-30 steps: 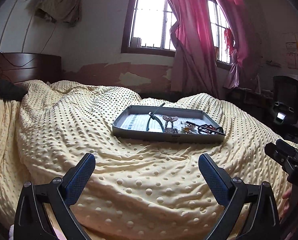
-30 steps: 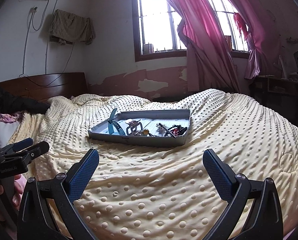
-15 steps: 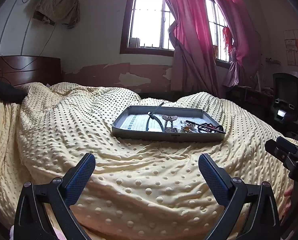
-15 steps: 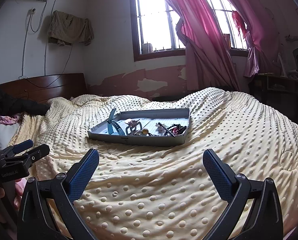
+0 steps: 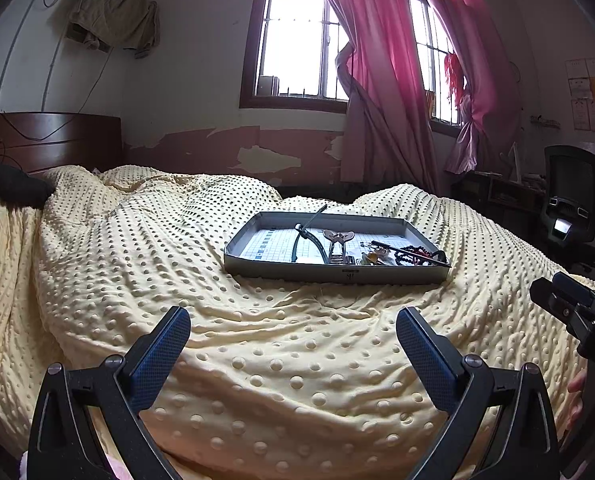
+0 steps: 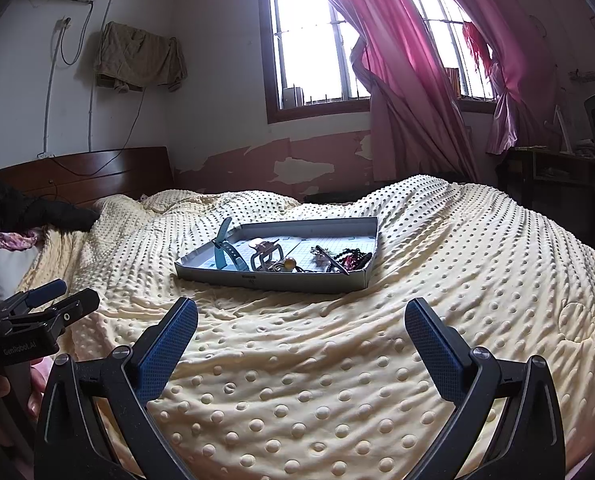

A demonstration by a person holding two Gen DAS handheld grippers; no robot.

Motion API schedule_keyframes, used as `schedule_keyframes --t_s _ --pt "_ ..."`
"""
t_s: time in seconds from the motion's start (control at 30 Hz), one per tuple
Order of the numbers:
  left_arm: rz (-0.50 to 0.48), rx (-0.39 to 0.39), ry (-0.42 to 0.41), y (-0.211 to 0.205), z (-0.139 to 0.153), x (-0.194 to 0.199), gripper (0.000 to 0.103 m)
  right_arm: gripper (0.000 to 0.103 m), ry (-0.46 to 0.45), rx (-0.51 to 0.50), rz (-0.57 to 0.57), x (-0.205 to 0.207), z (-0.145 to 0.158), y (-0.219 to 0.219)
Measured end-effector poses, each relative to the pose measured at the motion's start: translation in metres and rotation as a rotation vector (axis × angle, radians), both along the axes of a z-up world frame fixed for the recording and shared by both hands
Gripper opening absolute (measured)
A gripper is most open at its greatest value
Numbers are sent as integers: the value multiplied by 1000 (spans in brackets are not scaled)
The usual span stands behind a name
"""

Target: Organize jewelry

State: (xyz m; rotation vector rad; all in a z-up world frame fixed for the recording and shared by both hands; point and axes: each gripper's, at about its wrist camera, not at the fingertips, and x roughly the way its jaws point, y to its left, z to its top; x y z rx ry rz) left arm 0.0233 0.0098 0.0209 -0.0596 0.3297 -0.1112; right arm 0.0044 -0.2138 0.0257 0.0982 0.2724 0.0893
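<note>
Well ahead of both grippers, a grey tray (image 5: pixel 337 274) sits on the dotted yellow blanket (image 5: pixel 137 248), holding a teal watch strap (image 6: pixel 222 250), hair claw (image 5: pixel 338 240) and dark beads (image 5: pixel 411 254). Left gripper (image 5: pixel 293 322) and right gripper (image 6: pixel 302 314) hang spread apart, empty.

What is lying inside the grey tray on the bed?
Inside the tray: a teal strap, a hair claw, dark beads. The near wall hides its front floor.

Each black two-finger left gripper (image 5: pixel 293 330) and right gripper (image 6: pixel 301 322) has angular plastic arms, round silver screws at the pivots, and blue cross-hatched textured pads (image 5: pixel 157 356) lining the fingers. At the left edge of the right wrist view, the left gripper's body carries white "GenRobot.AI" lettering.
</note>
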Motion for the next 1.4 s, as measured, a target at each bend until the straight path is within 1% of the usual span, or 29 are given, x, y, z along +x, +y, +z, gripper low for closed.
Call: schedule_keyframes --t_s 1.4 --pt "-1 1 -1 2 -1 1 103 102 4 9 -3 0 1 -2"
